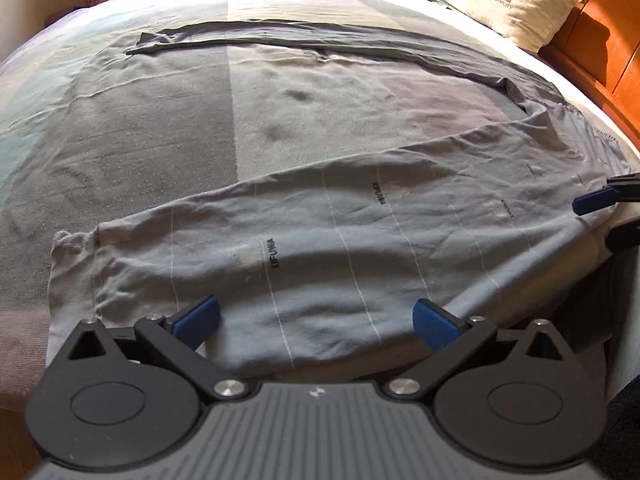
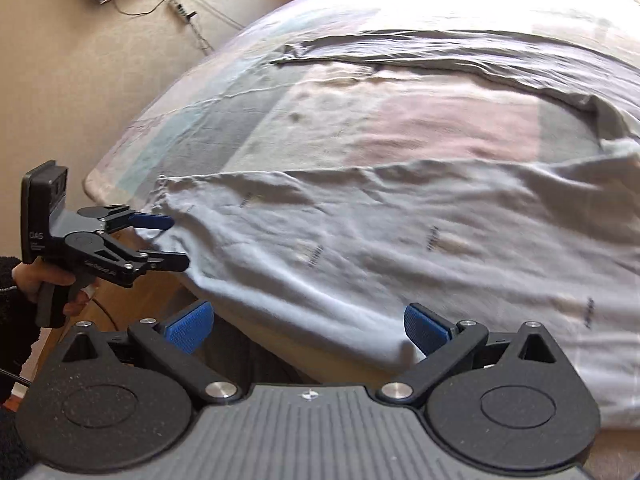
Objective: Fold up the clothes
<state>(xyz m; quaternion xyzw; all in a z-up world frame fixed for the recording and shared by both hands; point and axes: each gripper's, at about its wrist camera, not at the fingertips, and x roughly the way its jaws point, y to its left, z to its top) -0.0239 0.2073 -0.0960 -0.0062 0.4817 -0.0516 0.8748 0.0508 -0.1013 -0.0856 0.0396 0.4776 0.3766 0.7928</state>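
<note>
Grey trousers (image 1: pixel 340 248) lie spread across a patchwork-covered bed (image 1: pixel 160 128) (pillow (image 1: pixel 500 0) at headboard).

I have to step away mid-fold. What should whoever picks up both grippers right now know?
Left gripper: open, holding nothing, over the trouser cuff end at the near bed edge.
Right gripper: open, holding nothing, at the same near edge further along.
Grey trousers: spread on the bed, near leg along the edge, far leg stretched across the back.
Done: laid out, no fold visible.
Left: grasp the near leg, fold it.
</note>
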